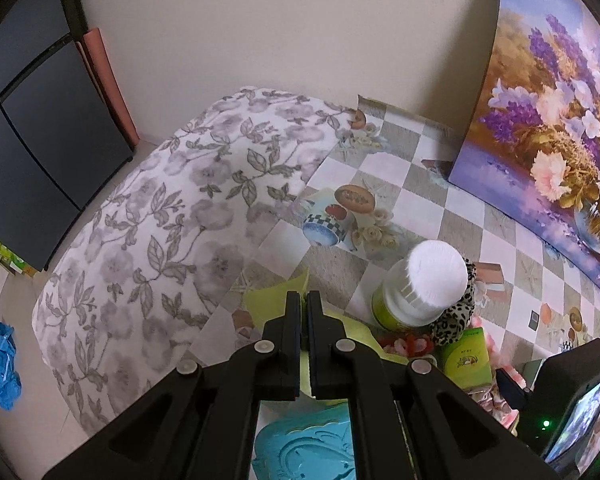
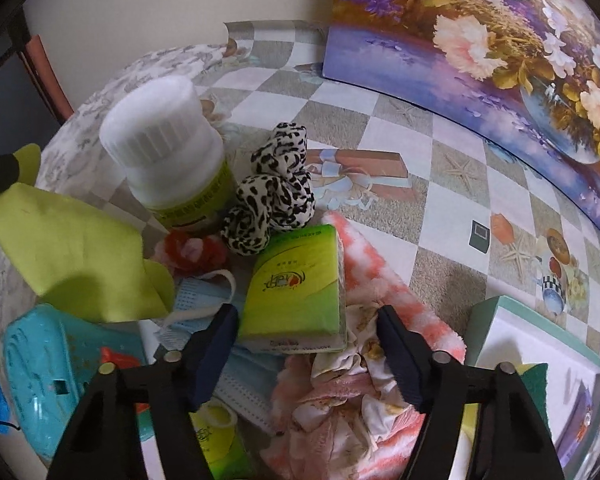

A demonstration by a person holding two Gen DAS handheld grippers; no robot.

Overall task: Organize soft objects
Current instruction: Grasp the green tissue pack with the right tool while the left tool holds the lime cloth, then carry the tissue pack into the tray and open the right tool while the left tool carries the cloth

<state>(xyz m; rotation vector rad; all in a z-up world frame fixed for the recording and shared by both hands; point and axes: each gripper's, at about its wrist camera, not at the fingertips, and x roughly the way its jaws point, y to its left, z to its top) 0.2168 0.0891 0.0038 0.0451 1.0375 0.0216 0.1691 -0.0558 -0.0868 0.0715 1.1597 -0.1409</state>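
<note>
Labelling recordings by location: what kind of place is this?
Probably a home room: a table under a checked oilcloth, a floral painting leaning on the wall, and household clutter such as a tissue pack and leopard scrunchie.

Tablecloth — grey and white checks with printed fruit and cups. Pillow — white, grey flower-and-leaf print. Scrunchie — black-and-white leopard spots. Cloth — plain lime green. Tissue pack — green and yellow. Bottle — white cap, green label. Towel — coral and white checks. Face mask — pale blue. Painting — purple, peach and white flowers.
</note>
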